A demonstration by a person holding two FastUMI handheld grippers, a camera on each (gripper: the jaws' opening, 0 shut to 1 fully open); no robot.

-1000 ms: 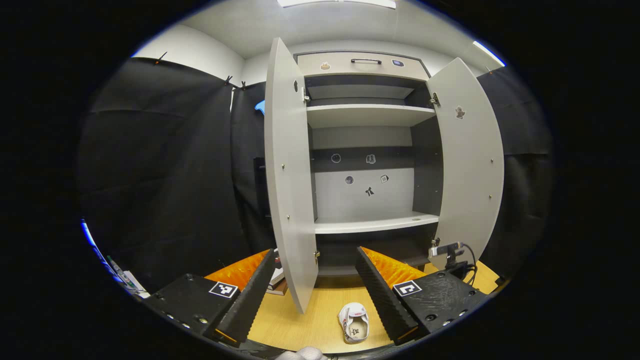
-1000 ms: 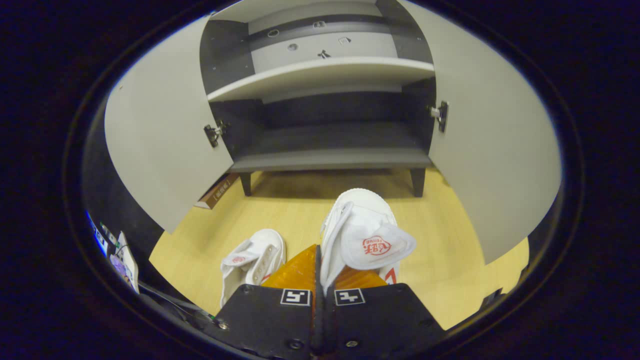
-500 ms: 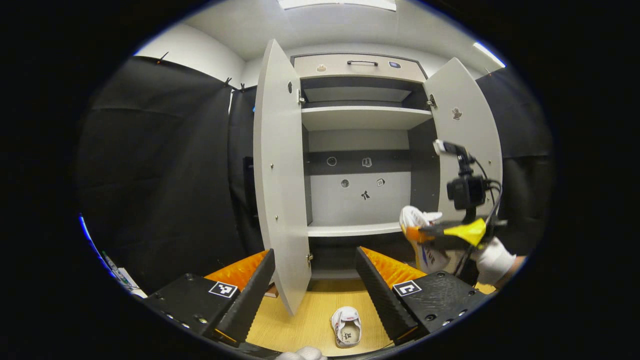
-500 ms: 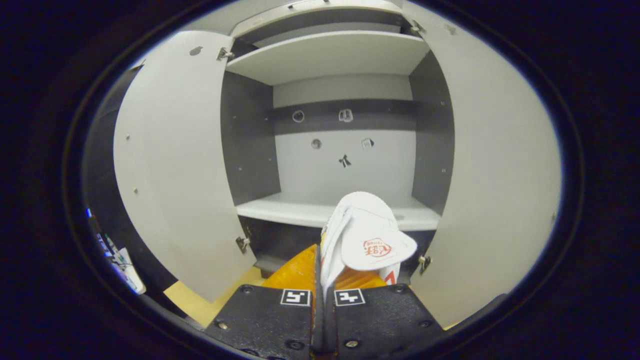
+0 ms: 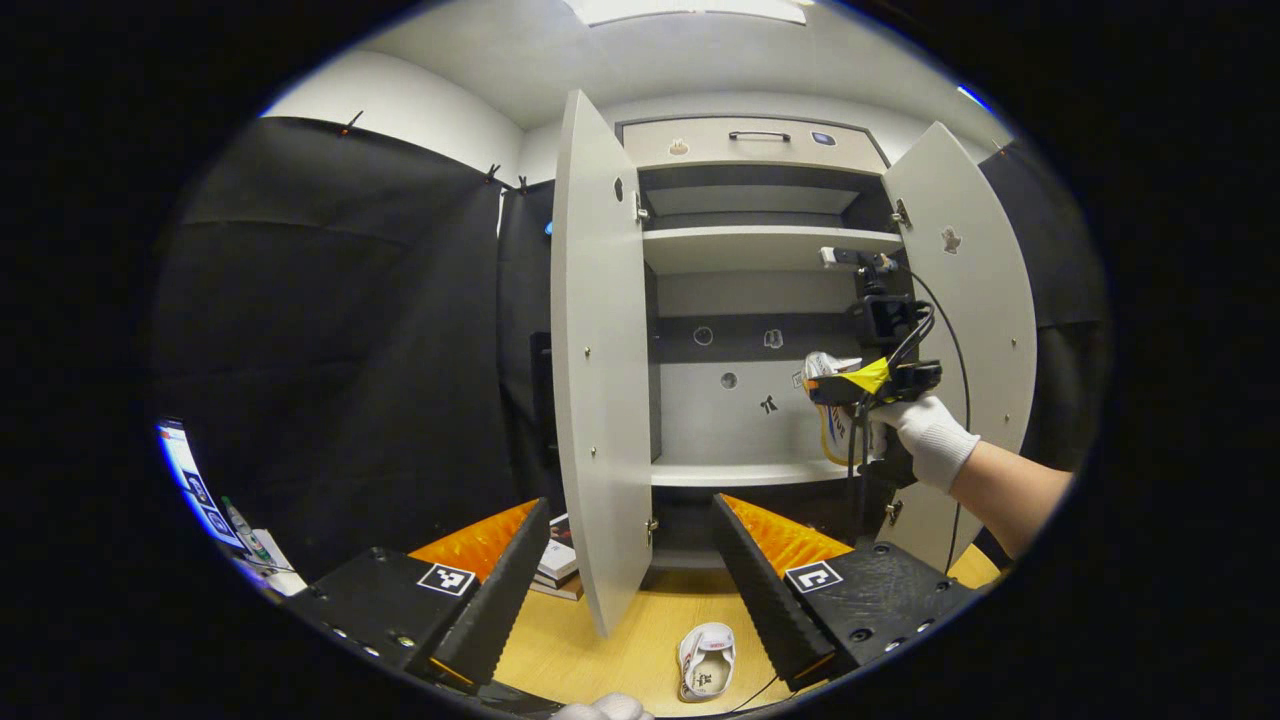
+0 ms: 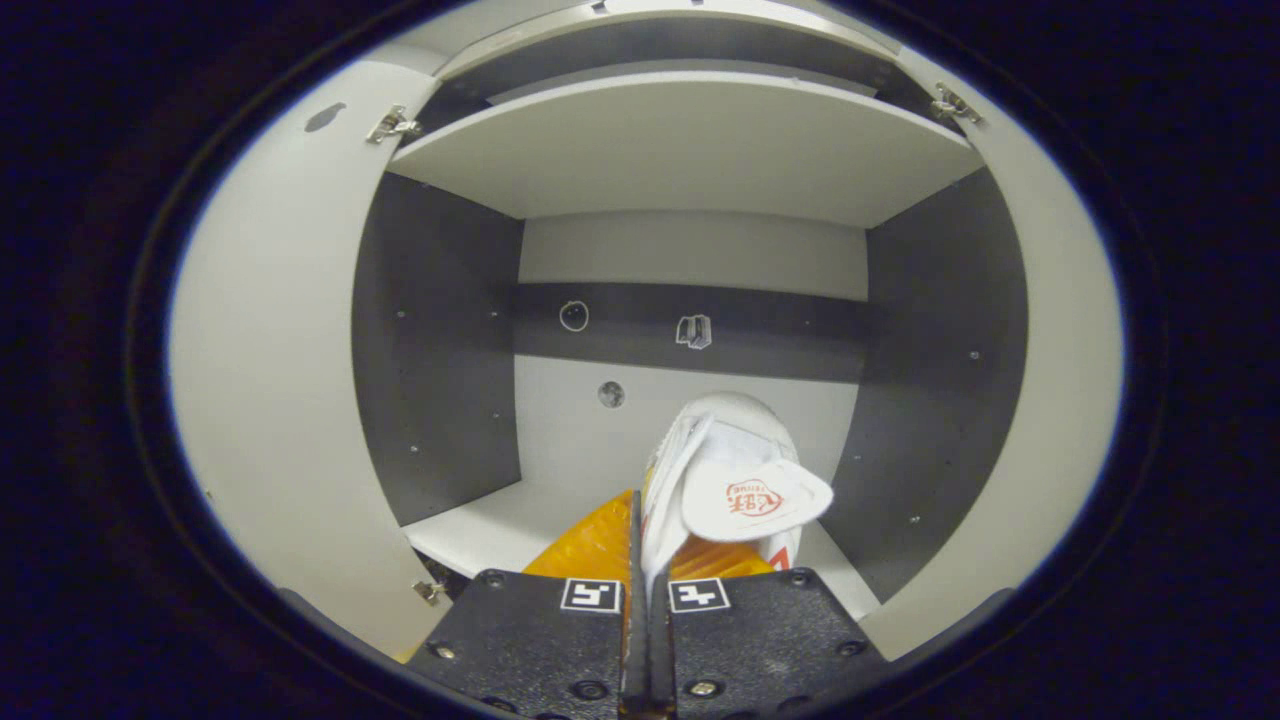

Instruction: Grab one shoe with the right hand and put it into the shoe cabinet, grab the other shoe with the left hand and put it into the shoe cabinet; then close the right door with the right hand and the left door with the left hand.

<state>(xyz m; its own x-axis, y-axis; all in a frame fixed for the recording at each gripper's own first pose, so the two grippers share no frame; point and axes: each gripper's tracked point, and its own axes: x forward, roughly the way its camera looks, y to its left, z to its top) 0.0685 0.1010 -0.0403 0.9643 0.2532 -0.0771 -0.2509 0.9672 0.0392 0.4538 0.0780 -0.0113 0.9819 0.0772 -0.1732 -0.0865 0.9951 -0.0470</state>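
Overhead, right gripper [image 6: 640, 560] jaws clamping soft white shoe [image 6: 735, 480], left gripper [image 5: 630, 590] jaws spread.

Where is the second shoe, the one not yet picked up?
In the left gripper view, the second shoe lies on the wooden floor before the open cabinet, between the left gripper's fingers.

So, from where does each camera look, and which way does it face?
Left gripper view: rides the open left claw, held low, facing the shoe cabinet; shows a gloved hand with the right claw.
Right gripper view: rides the right claw, shut on a white shoe, facing the middle shelf.
Shared: cabinet, both open doors, held shoe.
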